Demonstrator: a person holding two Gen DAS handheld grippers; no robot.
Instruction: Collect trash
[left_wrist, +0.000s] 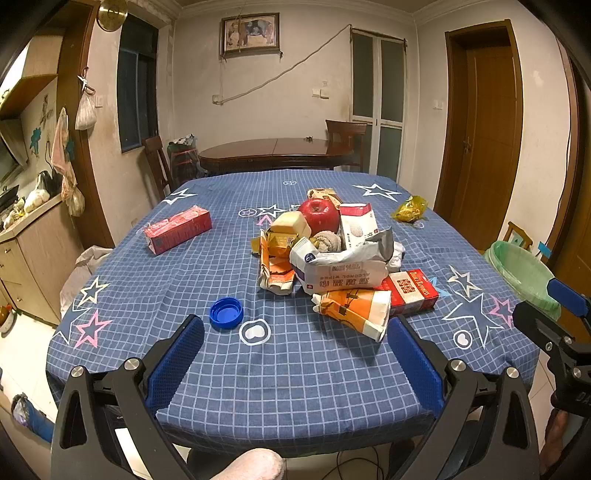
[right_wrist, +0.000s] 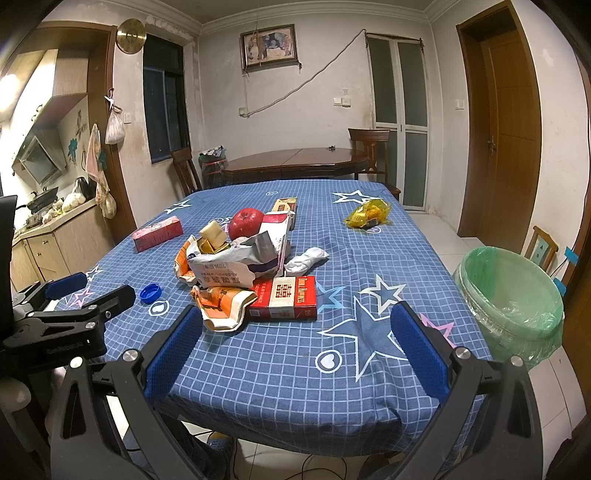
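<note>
Left wrist view: I am holding my left claw (left_wrist: 295, 347) wide and empty over the worktop (left_wrist: 258, 369) near edge. No collecting is showing yet: the trash pile (left_wrist: 332, 258) and blue cap (left_wrist: 226, 313) are lying on the checked cloth.

Right wrist view: my right claw (right_wrist: 295, 336) is gaping wide, empty. The green-lined bin (right_wrist: 513, 295) is standing on the tiled floor beside the worktop, apparently empty.

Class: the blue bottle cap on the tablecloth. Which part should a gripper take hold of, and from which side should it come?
Grip the blue cap across its rim, coming from above with the left gripper, which is open and nearest. The cap lies flat, open side up, alone on the cloth, so probably only its low ring wall offers opposing surfaces.
</note>
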